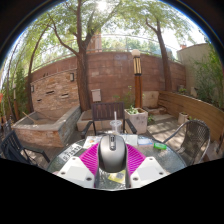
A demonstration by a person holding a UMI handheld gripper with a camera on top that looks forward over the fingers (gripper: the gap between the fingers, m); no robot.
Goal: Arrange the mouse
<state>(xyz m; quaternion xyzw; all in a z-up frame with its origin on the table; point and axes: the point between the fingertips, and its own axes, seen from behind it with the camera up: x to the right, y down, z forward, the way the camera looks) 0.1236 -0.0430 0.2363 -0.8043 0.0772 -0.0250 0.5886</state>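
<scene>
Currently | item: grey computer mouse point(112, 152), light, rigid, smooth-shelled | hold: flat flanks, mid-body | jaws: gripper point(112, 160) closed on the mouse sides | under: white desk point(160, 163)

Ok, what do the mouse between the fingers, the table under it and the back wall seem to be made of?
The grey computer mouse, which sits between the pink-padded fingers of the gripper, looks like smooth plastic with a dull sheen on its back. The white tabletop reads as a flat, matte painted or laminate surface; which one is unclear. The reddish garden wall appears to be brick, with visible courses.
</scene>
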